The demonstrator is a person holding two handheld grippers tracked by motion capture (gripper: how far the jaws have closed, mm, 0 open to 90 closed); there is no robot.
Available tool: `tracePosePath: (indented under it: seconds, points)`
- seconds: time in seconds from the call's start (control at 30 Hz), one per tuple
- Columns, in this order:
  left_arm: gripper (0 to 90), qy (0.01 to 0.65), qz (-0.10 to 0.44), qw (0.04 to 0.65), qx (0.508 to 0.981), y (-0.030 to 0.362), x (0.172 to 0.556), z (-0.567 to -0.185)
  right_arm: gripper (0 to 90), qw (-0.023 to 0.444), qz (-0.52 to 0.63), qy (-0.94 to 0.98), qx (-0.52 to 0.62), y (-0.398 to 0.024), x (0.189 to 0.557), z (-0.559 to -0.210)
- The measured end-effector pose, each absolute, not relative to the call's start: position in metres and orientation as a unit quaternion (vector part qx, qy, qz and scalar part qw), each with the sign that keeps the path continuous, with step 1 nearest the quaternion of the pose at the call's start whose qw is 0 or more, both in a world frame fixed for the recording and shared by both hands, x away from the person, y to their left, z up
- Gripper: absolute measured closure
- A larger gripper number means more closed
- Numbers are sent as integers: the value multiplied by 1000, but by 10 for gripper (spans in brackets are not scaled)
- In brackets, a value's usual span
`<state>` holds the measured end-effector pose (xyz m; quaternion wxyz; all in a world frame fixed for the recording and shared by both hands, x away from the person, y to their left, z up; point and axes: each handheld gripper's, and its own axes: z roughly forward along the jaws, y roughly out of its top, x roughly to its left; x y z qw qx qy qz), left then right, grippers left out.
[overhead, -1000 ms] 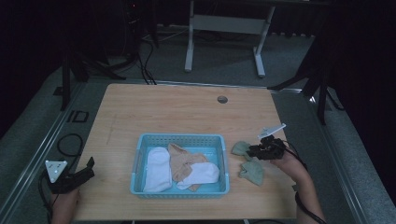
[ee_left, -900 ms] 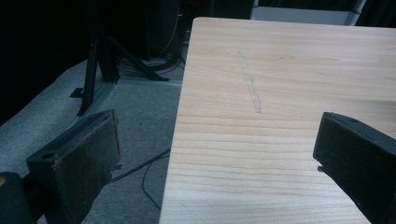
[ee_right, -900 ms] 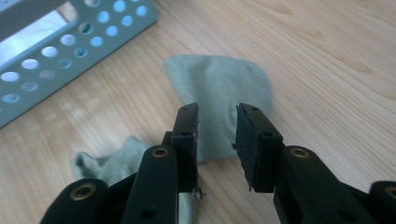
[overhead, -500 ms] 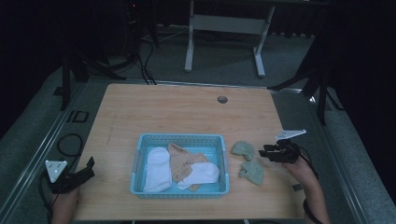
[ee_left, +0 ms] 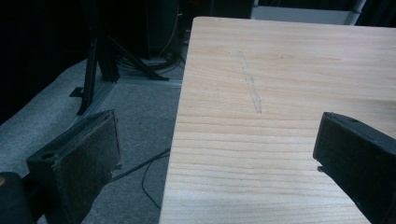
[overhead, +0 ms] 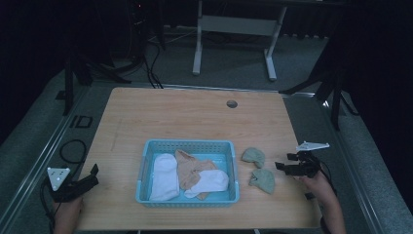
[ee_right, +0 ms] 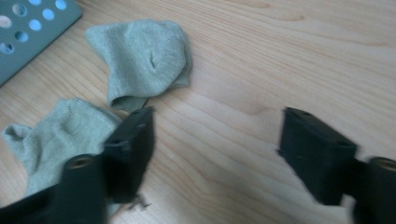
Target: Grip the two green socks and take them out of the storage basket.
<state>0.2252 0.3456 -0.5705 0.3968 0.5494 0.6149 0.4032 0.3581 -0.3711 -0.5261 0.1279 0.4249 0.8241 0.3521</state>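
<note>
dark room, grey carpet floor (overhead: 229, 68)

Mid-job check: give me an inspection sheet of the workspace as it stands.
Surface: light wooden table, grommet hole.
Job's things: two green socks on the wood, right of the blue plastic basket holding white socks and a tan one.
Clutter: nothing seen.
Grippers: left gripper open, empty; right gripper jaws just opened, empty, beside the green socks.
Cables: black loop on floor.
Surroundings: grey carpet, white stand.

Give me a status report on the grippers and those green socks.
Right gripper open, jaws just opened, nothing between them. Two green socks on table beside basket. Left gripper open, idle.
</note>
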Motion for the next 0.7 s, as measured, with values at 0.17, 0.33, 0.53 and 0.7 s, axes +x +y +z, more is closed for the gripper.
tracePosePath:
  seconds: [0.17,0.33,0.53,0.7]
  points:
    - [3,615,403,397,549,346,225,-571,111,141,362,809,441,-380,350,-531]
    - [4,615,403,397,550,346,225,-571,109,170,373,787,461,-387,344,-536]
    - [4,614,403,397,550,346,225,-571,110,216,387,756,482,-393,333,-542]
    - [3,614,403,397,550,346,225,-571,111,244,387,727,512,-400,324,-549]
